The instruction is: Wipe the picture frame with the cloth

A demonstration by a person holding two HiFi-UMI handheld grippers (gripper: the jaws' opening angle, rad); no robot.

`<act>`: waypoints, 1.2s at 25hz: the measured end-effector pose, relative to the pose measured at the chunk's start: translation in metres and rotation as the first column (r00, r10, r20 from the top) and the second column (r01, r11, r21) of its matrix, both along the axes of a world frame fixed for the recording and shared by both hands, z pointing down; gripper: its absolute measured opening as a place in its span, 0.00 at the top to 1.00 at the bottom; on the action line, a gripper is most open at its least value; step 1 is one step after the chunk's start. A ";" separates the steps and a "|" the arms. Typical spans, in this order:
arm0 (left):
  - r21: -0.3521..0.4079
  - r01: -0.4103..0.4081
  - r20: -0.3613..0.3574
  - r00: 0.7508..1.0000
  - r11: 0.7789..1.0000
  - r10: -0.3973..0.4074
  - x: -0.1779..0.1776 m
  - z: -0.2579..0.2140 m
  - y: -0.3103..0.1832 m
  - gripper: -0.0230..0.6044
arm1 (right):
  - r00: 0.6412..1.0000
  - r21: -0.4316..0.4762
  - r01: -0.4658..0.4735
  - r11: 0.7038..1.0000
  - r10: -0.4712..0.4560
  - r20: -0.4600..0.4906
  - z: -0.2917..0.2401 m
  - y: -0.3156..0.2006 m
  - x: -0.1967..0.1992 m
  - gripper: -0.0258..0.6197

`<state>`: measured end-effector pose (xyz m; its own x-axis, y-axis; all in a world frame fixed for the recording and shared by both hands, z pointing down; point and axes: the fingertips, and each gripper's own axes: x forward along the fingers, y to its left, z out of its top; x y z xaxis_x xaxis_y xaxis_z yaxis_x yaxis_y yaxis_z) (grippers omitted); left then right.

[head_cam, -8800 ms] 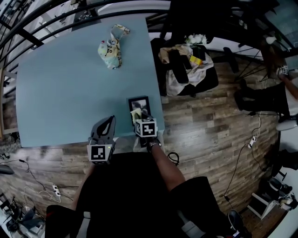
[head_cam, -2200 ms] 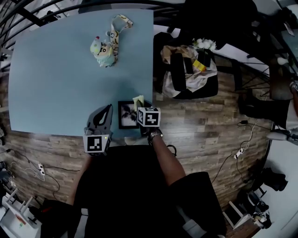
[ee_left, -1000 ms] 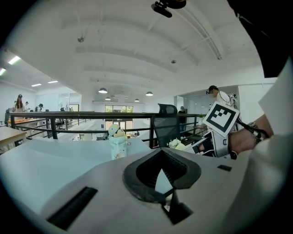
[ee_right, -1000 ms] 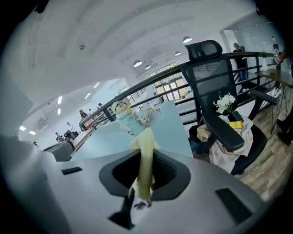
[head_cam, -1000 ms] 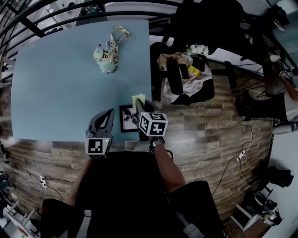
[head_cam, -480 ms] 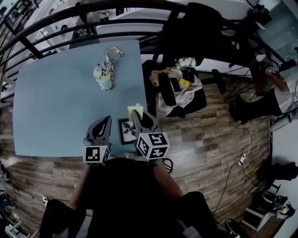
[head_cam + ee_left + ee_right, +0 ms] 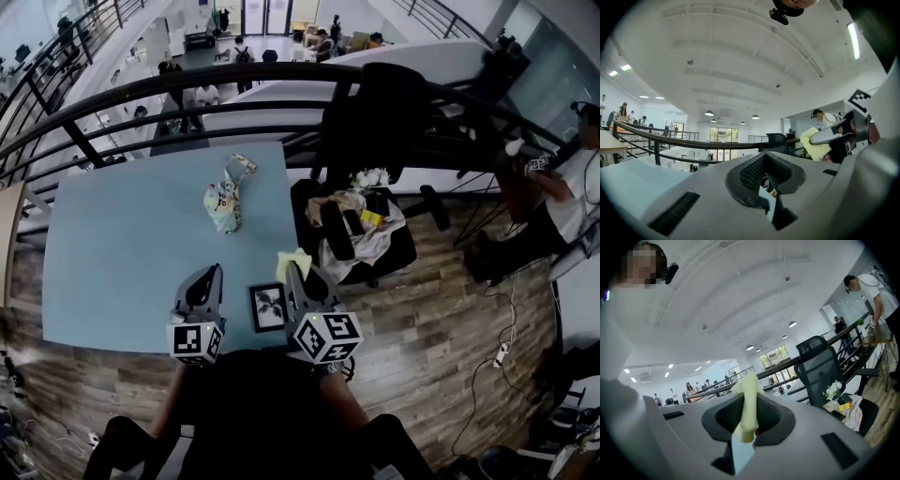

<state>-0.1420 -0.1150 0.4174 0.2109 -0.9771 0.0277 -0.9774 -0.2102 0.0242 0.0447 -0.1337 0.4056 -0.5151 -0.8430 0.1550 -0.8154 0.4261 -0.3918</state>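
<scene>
Pinching a soft, crumpled yellow cloth (image 7: 749, 401) between its ribbed pads, the right claw (image 7: 751, 430) was angled upward over the smooth blue tabletop (image 7: 122, 253). The left claw (image 7: 769, 182) was closed on nothing. Between them the dark-rimmed rectangular picture frame (image 7: 269, 307) lay flat, near the tabletop's front edge.

**Open-plan office on a mezzanine level.** A black railing (image 7: 680, 142) is seen along the edge of a wood-plank floor (image 7: 450, 309), and beyond it a lower hall is overlooked, where people (image 7: 689, 387) are gathered at desks. The setting is further indicated by a mesh office chair (image 7: 820, 362), a plain blue table (image 7: 122, 244), round ceiling lamps (image 7: 708, 113) and glazed doors (image 7: 724, 135) at the far end.
</scene>
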 end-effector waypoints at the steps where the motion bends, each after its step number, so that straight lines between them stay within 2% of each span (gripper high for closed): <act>1: 0.008 0.007 0.001 1.000 1.000 -0.007 -0.004 -0.003 0.002 0.97 | 1.000 0.003 0.000 1.000 0.000 0.000 -0.001 0.002 0.000 0.87; 6: 0.037 0.039 -0.001 0.999 0.999 -0.039 -0.015 -0.014 0.011 0.97 | 1.000 0.023 0.020 1.000 -0.020 0.000 -0.010 0.014 -0.001 0.87; 14: 0.053 0.035 -0.007 0.999 0.998 -0.034 -0.028 -0.025 0.021 0.97 | 0.999 0.137 0.037 0.990 -0.037 0.001 -0.034 0.028 -0.024 0.87; 21: 0.052 0.017 0.011 1.000 0.998 -0.018 -0.032 -0.025 0.039 0.97 | 0.997 0.151 0.082 0.985 -0.081 -0.015 -0.036 0.052 -0.048 0.87; 30: 0.065 -0.037 0.015 0.999 0.997 0.036 -0.027 -0.030 0.044 0.97 | 0.997 0.165 0.067 0.984 -0.061 -0.040 -0.038 0.064 -0.055 0.87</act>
